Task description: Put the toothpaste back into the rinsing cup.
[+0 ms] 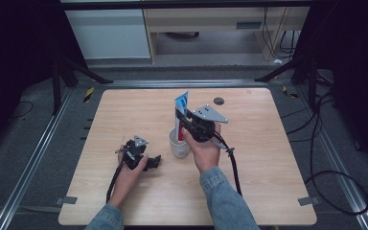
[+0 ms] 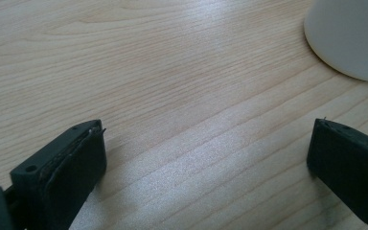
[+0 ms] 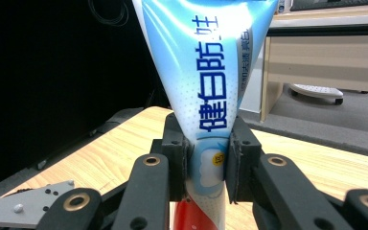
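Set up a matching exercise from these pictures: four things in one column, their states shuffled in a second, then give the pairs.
Things
1. left hand-held gripper
2. right hand-held gripper
3. toothpaste tube
4. white cup

States
A. stands on the table between the two hands
B. open, low over bare wood
C. held upright, wide crimped end up
D. shut on the tube

Pairs: 1-B, 2-D, 3-C, 4-A
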The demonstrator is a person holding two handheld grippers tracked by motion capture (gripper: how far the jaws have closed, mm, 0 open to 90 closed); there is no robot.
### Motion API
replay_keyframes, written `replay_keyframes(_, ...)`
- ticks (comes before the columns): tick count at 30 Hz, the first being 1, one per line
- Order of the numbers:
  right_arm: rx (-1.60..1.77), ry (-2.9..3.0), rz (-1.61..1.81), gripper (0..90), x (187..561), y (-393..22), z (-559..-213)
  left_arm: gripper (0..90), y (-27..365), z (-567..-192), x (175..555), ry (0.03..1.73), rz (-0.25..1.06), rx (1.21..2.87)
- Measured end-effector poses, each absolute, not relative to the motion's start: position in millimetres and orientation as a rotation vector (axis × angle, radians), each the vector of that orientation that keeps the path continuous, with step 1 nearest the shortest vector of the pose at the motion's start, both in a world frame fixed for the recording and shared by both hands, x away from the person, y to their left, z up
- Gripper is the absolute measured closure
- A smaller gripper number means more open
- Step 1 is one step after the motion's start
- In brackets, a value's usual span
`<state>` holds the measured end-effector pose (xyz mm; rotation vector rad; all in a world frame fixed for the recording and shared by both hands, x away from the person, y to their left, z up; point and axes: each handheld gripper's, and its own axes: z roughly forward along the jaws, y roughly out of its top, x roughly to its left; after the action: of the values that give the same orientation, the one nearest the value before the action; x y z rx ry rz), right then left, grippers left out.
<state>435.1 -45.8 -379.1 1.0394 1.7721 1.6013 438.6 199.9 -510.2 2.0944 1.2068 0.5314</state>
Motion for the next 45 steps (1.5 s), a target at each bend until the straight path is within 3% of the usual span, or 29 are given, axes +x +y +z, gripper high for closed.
replay_keyframes(45,1.063,1.768,1.511,73.2,434.1,-33.1,-413.1,0.0,199.9,-510.4,438.7,1.206,0.529,2.092)
